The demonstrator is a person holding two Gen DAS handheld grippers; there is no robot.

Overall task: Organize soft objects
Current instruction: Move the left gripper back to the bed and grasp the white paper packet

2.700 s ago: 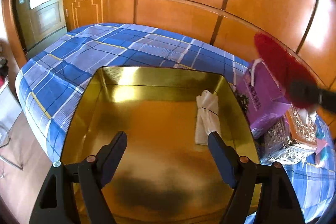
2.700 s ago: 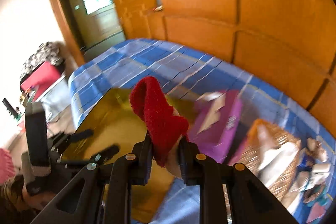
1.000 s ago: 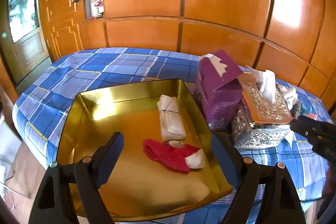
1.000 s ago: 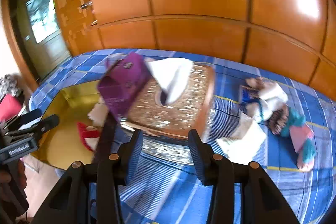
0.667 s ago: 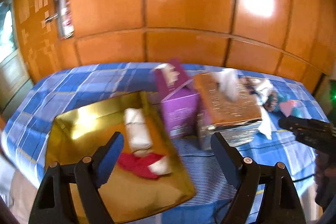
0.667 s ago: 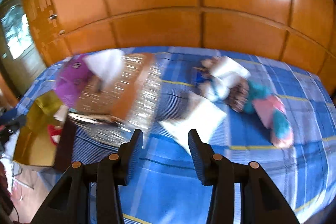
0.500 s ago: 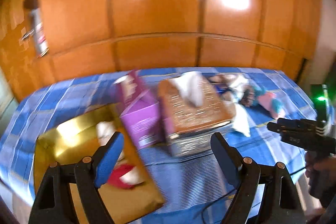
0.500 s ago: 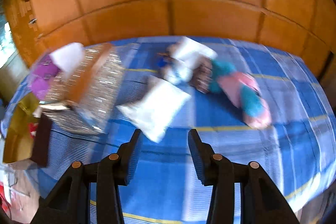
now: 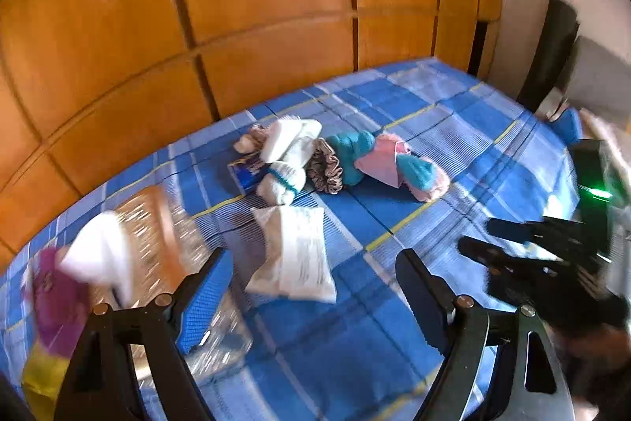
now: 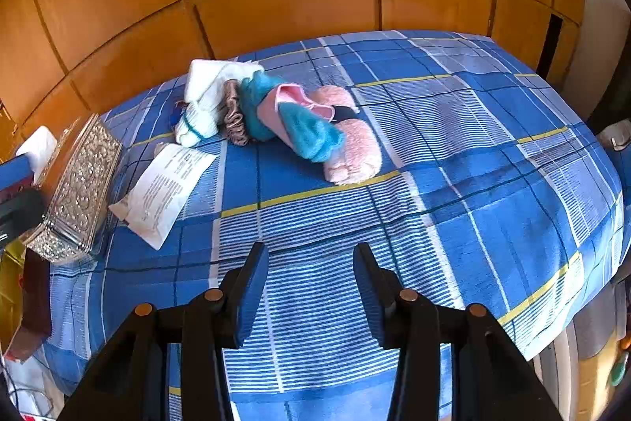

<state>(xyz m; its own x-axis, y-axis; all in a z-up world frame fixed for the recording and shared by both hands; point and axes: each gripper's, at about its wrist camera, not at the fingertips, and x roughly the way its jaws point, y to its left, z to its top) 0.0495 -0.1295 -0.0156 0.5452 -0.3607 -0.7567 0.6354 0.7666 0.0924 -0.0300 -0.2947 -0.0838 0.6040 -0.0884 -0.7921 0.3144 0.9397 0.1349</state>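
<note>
Both tongs empty, jaws apart: right tongs [image 10: 311,287], left tongs [image 9: 315,290] (wider). Soft pile [image 10: 276,113] lies on the bed [image 10: 473,184], ahead of the right tongs. Looks light, floppy, squashable; pinch the pink fluffy roll [image 10: 351,152] mid-body.

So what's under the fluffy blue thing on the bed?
The fluffy blue thing lies on a pink cloth and a fuzzy pink piece. Beneath those is the checked bedsheet. Anything else under the pile is hidden.
</note>
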